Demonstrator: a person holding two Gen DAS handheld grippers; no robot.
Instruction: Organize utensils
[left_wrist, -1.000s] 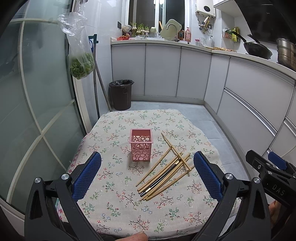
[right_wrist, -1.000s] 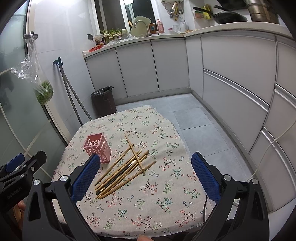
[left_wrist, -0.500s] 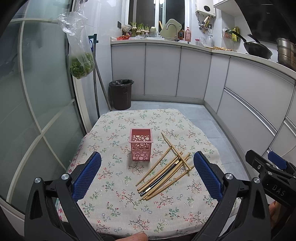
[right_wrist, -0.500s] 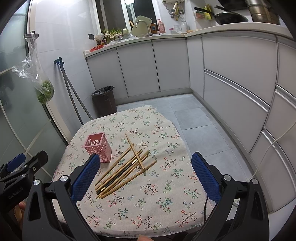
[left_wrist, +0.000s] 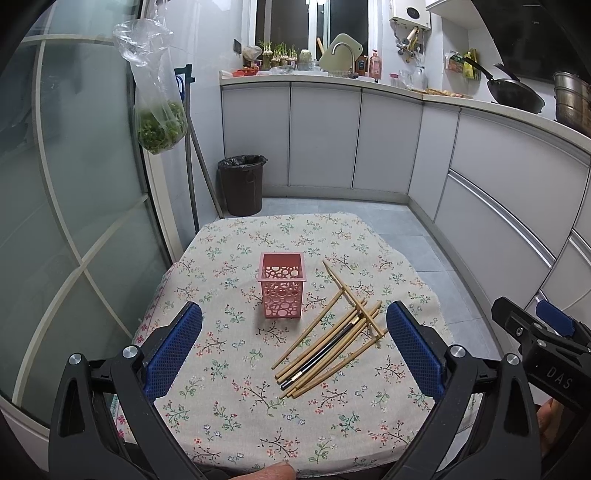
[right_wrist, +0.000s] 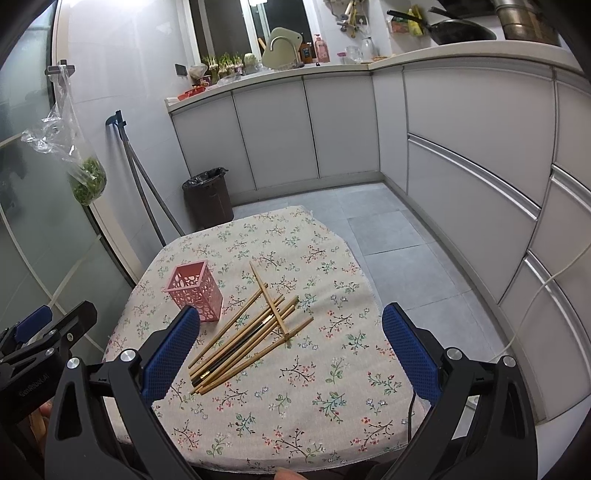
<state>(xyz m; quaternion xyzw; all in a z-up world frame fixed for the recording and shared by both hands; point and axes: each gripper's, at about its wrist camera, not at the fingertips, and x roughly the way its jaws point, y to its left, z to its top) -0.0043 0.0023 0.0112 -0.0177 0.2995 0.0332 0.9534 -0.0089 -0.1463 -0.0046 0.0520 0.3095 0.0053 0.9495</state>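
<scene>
Right wrist view: wide-open right gripper (right_wrist: 290, 347) frames the loose wooden chopsticks (right_wrist: 247, 339) at centre frame, long axes running lower left to upper right. Left gripper (left_wrist: 293, 349), also open, sits level with them, empty pink perforated holder (left_wrist: 282, 290) just left.

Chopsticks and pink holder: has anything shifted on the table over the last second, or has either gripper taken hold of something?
Nothing visibly changed. The chopsticks still lie loose beside the pink holder, and the left gripper and right gripper remain open above the table, holding nothing.
</scene>
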